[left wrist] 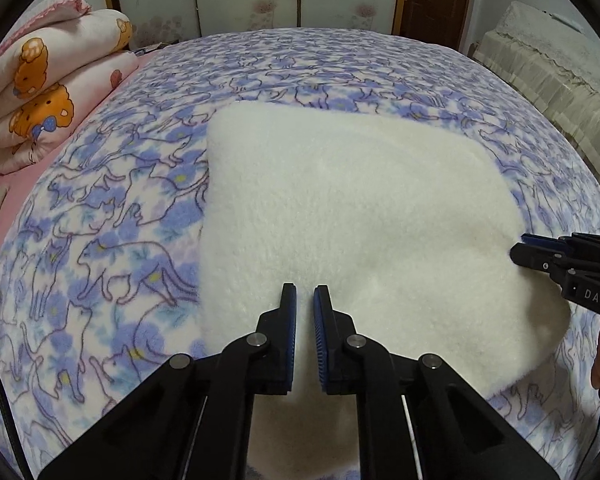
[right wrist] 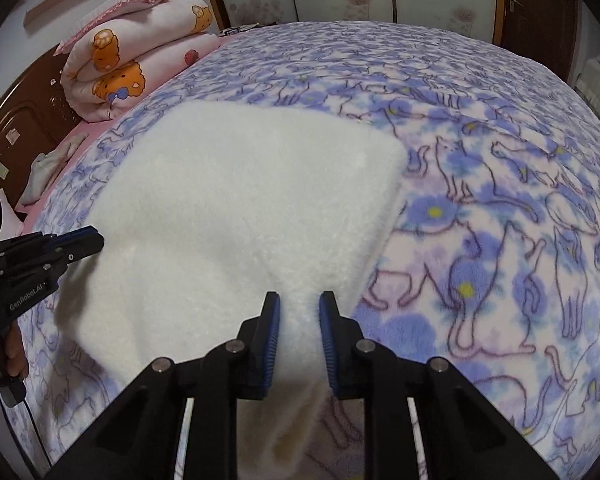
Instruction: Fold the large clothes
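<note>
A white fluffy garment (left wrist: 340,216) lies folded into a rough rectangle on the bed; it also shows in the right wrist view (right wrist: 236,216). My left gripper (left wrist: 305,292) sits over its near edge with a narrow gap between the jaws and white fleece showing in the gap. My right gripper (right wrist: 299,300) sits over the near right corner, jaws a little apart with fleece between them. Each gripper shows in the other view, the right one (left wrist: 518,246) at the garment's right edge, the left one (right wrist: 94,240) at its left edge. Whether either is pinching cloth is unclear.
The bed is covered by a purple and pink cat-print blanket (left wrist: 112,240). A folded pink bear-print quilt (left wrist: 48,84) is stacked at the far left by the headboard (right wrist: 24,120). A cream-covered piece of furniture (left wrist: 552,72) stands to the right. Closet doors and a brown door stand behind.
</note>
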Tool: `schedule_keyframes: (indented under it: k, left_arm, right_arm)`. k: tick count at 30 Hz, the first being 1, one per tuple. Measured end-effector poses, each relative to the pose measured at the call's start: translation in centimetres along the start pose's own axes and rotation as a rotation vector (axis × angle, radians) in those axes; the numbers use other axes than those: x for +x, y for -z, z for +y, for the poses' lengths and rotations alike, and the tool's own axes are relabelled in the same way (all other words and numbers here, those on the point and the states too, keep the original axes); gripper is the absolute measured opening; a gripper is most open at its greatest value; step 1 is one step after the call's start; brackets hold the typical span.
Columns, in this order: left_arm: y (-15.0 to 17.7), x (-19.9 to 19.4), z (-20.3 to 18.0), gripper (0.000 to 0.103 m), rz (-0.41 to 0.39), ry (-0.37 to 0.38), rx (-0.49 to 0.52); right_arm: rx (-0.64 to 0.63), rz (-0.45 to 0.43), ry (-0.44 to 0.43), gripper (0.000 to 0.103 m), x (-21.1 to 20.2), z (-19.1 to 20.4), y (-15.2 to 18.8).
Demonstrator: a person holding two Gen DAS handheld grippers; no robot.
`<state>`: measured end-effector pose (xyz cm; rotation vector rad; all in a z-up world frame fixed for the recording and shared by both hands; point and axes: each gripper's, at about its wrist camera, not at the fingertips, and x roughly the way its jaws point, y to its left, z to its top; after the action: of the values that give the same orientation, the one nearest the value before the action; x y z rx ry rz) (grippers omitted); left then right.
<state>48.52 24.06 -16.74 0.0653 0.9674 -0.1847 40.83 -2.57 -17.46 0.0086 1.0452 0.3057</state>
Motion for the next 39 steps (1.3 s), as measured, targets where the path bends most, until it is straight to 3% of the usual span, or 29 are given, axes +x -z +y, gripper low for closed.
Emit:
schedule_keyframes:
  k: [6, 8, 12, 15, 19, 23, 25, 28, 35, 39]
  left_arm:
    - [-0.1, -0.7, -0.4, 0.009, -0.012, -0.026, -0.025]
    - [-0.2, -1.2, -0.6, 0.017, -0.012, -0.019, -0.041]
    - [0.2, -3.3, -1.8, 0.070, -0.019, -0.023, -0.051]
    - [0.5, -6.1, -3.1, 0.074, -0.054, 0.003, -0.053]
    - [1.0, -9.9, -5.2, 0.091, -0.058, 0.016, -0.077]
    - [2.7, -13.8, -7.9, 0.094, -0.079, 0.067, -0.094]
    - [4.1, -15.9, -9.4, 0.099, -0.084, 0.094, -0.118]
    - [6.5, -18.6, -11.6, 0.102, -0.092, 0.148, -0.167]
    - [13.1, -23.8, -18.0, 0.102, -0.098, 0.108, -0.114]
    - [16.4, -26.5, -21.2, 0.102, -0.102, 0.129, -0.101]
  right_arm:
    - [0.048, 0.009, -0.004, 0.020, -0.7, 0.0, -0.4]
    - [0.081, 0.018, -0.020, 0.022, -1.5, -0.1, -0.5]
    - [0.140, 0.012, -0.066, 0.024, -4.3, -0.5, -0.1]
    - [0.146, 0.006, -0.069, 0.025, -6.8, -0.3, 0.7]
    - [0.158, -0.011, -0.071, 0.036, -10.9, -0.1, 2.4]
    - [0.162, -0.064, -0.050, 0.039, -15.9, -0.3, 5.1]
    - [0.168, -0.081, -0.050, 0.047, -18.1, -0.4, 6.6]
    - [0.175, -0.102, -0.034, 0.052, -21.3, -0.7, 9.6]
    - [0.158, -0.145, 0.049, 0.056, -27.5, -0.8, 16.8]
    - [0.178, -0.149, 0.093, 0.057, -29.8, -1.0, 20.9]
